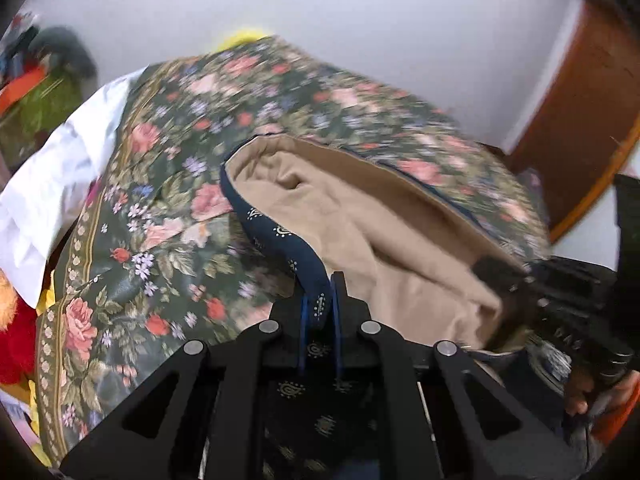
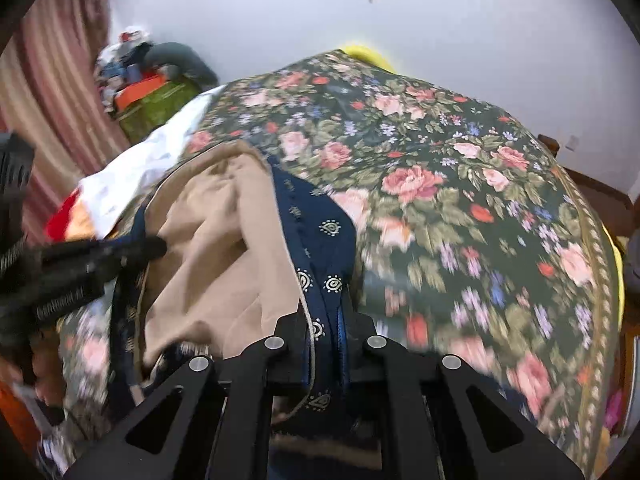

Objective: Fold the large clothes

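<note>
A large navy garment (image 1: 280,236) with small pale motifs and a tan lining (image 1: 360,216) hangs between both grippers above a bed with a dark floral cover (image 1: 160,208). My left gripper (image 1: 320,300) is shut on the navy edge. My right gripper (image 2: 326,312) is shut on another part of the navy edge (image 2: 316,232), with the tan lining (image 2: 216,240) to its left. The right gripper shows at the right of the left wrist view (image 1: 560,304). The left gripper shows at the left of the right wrist view (image 2: 80,264).
A white cloth (image 1: 60,176) lies at the bed's left side, with red and yellow items (image 1: 16,332) below it. A green basket (image 2: 160,104) piled with clothes stands by a striped curtain (image 2: 52,92). A wooden door (image 1: 580,120) is at the right.
</note>
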Demonstrator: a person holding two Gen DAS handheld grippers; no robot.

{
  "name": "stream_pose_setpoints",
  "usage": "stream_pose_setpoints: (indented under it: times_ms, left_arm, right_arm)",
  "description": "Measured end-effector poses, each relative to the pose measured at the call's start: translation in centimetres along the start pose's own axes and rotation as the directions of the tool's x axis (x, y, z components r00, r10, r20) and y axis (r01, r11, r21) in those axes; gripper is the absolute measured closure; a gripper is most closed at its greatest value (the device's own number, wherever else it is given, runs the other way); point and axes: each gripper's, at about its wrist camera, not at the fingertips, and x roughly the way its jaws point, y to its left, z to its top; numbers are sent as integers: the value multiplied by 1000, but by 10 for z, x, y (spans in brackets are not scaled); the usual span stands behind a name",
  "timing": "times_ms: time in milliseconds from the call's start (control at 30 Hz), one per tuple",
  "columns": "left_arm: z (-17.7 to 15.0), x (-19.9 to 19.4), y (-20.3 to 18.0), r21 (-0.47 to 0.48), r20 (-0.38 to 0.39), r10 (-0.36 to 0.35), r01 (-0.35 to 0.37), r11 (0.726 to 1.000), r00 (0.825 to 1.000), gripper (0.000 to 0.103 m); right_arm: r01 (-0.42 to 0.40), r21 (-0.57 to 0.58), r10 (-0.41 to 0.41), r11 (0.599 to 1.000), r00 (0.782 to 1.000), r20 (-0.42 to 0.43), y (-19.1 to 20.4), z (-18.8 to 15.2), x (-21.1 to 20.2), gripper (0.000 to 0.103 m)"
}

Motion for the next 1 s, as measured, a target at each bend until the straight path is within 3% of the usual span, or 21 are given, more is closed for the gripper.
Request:
stream_pose_setpoints:
  times_ms: [133, 233, 467, 567, 733, 1000]
  left_arm:
    - [-32, -32, -22, 52, -16, -51, 52, 997, 999, 94]
    - [-67, -42, -30, 66, -68, -70, 74, 995, 995, 94]
    - [-143, -36, -25, 9, -208, -52, 55, 998, 977, 93]
    - [-167, -37, -24, -5, -230, -26, 26, 1000, 973, 92]
    - [-190, -42, -35, 42, -242, 31, -22, 999, 970, 89]
    - [-210, -46, -43, 72, -231, 78, -63, 995, 970, 88]
  right_arm:
    - [-81, -4, 81, 997, 996, -43, 2, -43, -45, 95]
    - [-93, -16, 91, 996, 992, -87, 9, -78, -65, 95]
    - [40, -89, -51, 995, 991, -120, 27, -144, -85, 95]
    - [100, -108, -117, 989, 979, -164, 23, -156, -84, 94]
    - [101, -65, -112, 993, 974, -197, 10, -164, -85, 93]
    - [208, -181, -240, 961, 954, -180, 25, -176, -88, 87]
